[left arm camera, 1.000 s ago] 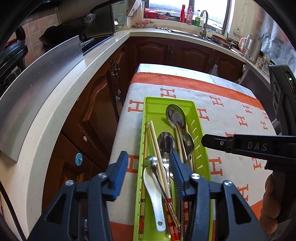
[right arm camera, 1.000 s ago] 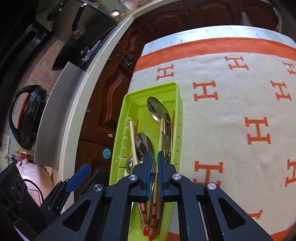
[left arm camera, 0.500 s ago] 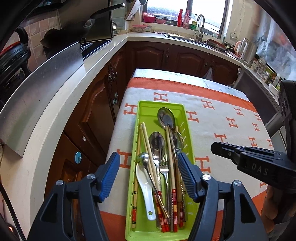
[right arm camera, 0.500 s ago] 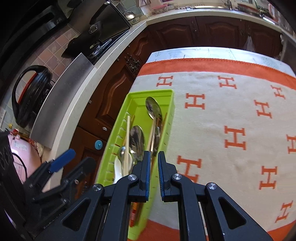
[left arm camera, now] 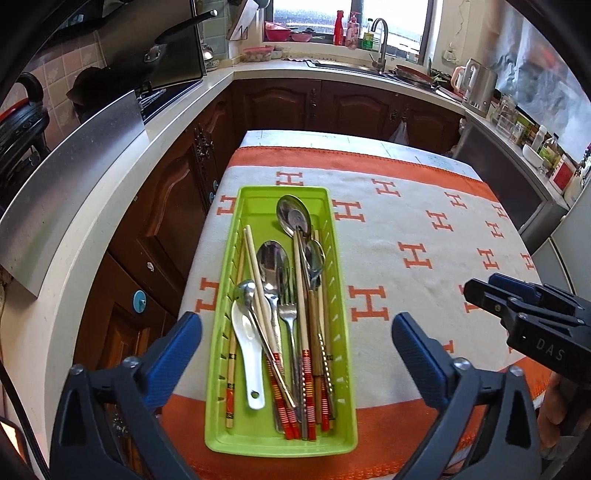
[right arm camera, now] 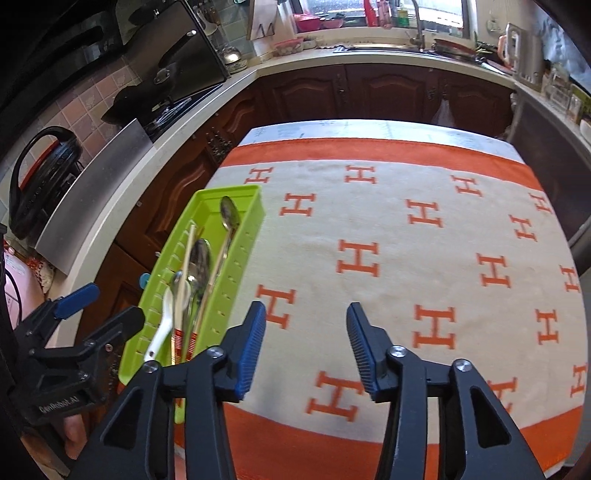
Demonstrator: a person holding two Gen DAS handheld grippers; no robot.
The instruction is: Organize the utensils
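A lime green utensil tray (left arm camera: 258, 201) lies on the left side of a table covered by an orange and cream cloth (left arm camera: 424, 229). In it lie metal spoons (left arm camera: 293, 218), a fork (left arm camera: 290, 314), a white ceramic spoon (left arm camera: 245, 343) and several chopsticks (left arm camera: 306, 354). My left gripper (left arm camera: 295, 350) is wide open, held above the tray's near end, empty. My right gripper (right arm camera: 304, 345) is open and empty over the bare cloth, right of the tray (right arm camera: 236, 243). It also shows in the left wrist view (left arm camera: 517, 306) at the right.
A kitchen counter (left arm camera: 122, 177) with dark wooden cabinets wraps around the left and back. A stove with a pan (left arm camera: 122, 74) is at left, a sink with tap (left arm camera: 380, 33) at the back, a kettle (left arm camera: 476, 86) at back right.
Both grippers have pulled back and up from the tray. The left gripper opened wider. The right gripper was shut over the tray and now is open, moved right over the cloth.
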